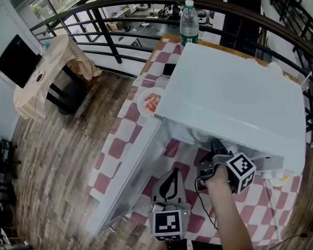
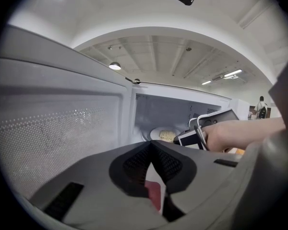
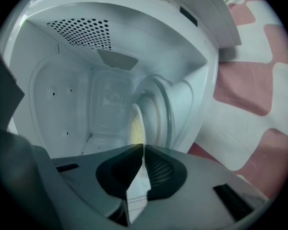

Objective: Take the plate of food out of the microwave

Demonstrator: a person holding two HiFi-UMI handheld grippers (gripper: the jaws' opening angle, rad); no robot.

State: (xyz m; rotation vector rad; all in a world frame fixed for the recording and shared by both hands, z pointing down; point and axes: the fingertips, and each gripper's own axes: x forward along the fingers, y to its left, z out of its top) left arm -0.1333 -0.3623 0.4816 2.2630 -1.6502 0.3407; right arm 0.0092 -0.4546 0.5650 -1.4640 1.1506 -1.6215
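The microwave door (image 1: 128, 176) stood swung wide to the left over the checked worktop (image 1: 120, 139). Beside the microwave (image 1: 235, 98), a second plate (image 1: 144, 104) with reddish food sat out on the cloth, apart from the job.

The left tongs (image 2: 152, 145) hung in front of the opening with their jaws fully closed on nothing. Only the worktop's red check showed in the slot below the tips. They took no part in the grasp.

Inside the cavity, the plate of food (image 2: 155, 134) lay flat on the turntable, carrying something pale yellow. The right tongs (image 3: 142, 150) reached in from the right and were pinched down on the plate's near rim, with a pale sliver showing between the pads.

The step in hand looked like securing the grip, with the lift-out not yet begun. Next would probably come a slight lift and a level pull straight back through the opening. That would call for clearing the door frame without tipping the food. A one-edge hold could let the plate droop, so the left tongs might need to steady the other side.
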